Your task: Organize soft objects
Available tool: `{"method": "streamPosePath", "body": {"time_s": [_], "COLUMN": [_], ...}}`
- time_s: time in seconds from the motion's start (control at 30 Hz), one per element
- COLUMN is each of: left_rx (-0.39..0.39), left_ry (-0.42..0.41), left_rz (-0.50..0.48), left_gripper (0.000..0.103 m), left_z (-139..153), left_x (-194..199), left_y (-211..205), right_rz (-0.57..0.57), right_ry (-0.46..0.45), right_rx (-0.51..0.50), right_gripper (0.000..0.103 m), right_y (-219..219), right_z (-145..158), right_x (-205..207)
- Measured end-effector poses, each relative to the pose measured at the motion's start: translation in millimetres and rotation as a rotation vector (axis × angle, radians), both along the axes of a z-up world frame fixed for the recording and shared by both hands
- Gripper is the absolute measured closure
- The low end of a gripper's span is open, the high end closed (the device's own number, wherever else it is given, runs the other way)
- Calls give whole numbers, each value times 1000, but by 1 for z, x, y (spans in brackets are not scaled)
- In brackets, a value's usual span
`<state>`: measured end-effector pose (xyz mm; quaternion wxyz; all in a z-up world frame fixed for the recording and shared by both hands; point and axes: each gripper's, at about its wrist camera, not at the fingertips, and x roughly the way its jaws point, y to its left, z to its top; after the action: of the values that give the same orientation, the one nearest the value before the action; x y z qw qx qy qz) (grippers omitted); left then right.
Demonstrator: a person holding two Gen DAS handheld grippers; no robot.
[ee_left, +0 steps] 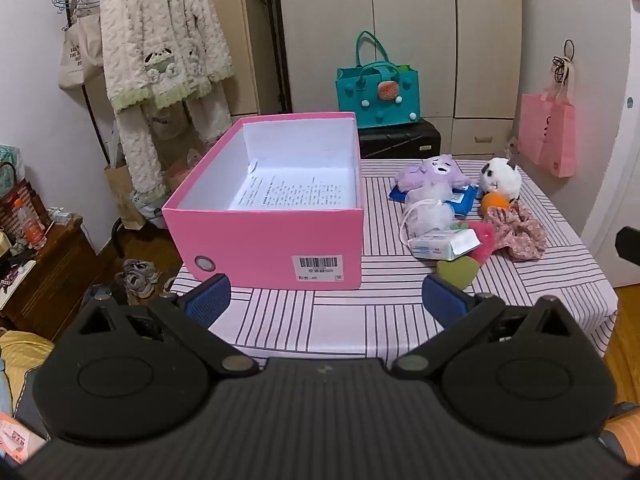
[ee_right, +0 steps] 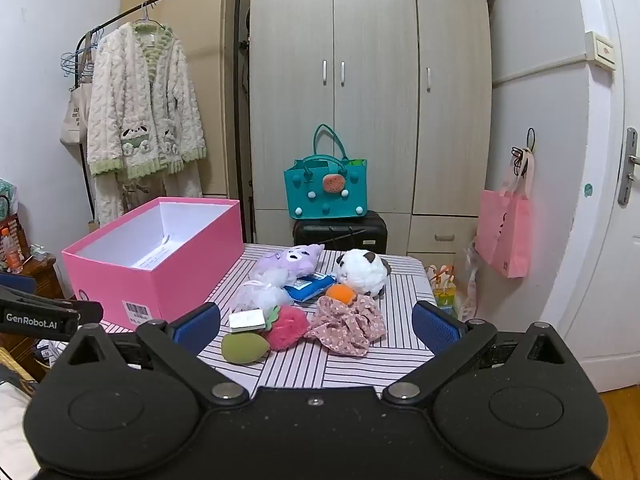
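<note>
Several soft things lie in a loose heap on the right half of the striped worktop: a purple plush and a white panda plush at the far side, a blue wipes packet between them, a white mesh pouf, an orange ball touching a floral scrunchie, a pink pouf, a small tissue pack and a green sponge nearest the near edge. Both claws are held low at the near edge of the worktop, pointing across it. The right claw faces the heap with its blue pads wide apart and nothing between them; the green sponge and pink pouf sit just ahead of its left pad. The left claw is likewise spread wide and holds nothing, aimed at the near wall of the pink box, which stands on the left half of the worktop just beside the heap. The box is open-topped, and inside only a printed sheet of paper lies on its white floor. Behind the worktop a teal bag sits on a black case before a wardrobe; a fleecy robe hangs on a rack to the left and a pink tote hangs on the right wall.
</note>
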<state>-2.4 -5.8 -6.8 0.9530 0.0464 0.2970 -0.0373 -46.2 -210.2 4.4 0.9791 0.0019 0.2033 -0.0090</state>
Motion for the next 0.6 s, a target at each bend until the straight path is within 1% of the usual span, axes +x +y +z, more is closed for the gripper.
{"method": "streamPosePath", "body": {"time_s": [0.2, 0.47, 0.6], "left_rx": [-17, 15, 13], "left_ry": [-30, -54, -64], "left_rz": [12, 36, 33], "left_gripper": [0, 0, 0], "left_z": [-1, -6, -7], "left_x": [1, 2, 2], "left_y": [5, 8, 8], "right_rz": [26, 29, 30], "right_ry": [-35, -56, -65], "right_rx": [-6, -26, -25], "right_gripper": [0, 0, 0], "right_y": [3, 2, 2], "right_z": [-4, -10, -12], "right_x": [-4, -5, -5]}}
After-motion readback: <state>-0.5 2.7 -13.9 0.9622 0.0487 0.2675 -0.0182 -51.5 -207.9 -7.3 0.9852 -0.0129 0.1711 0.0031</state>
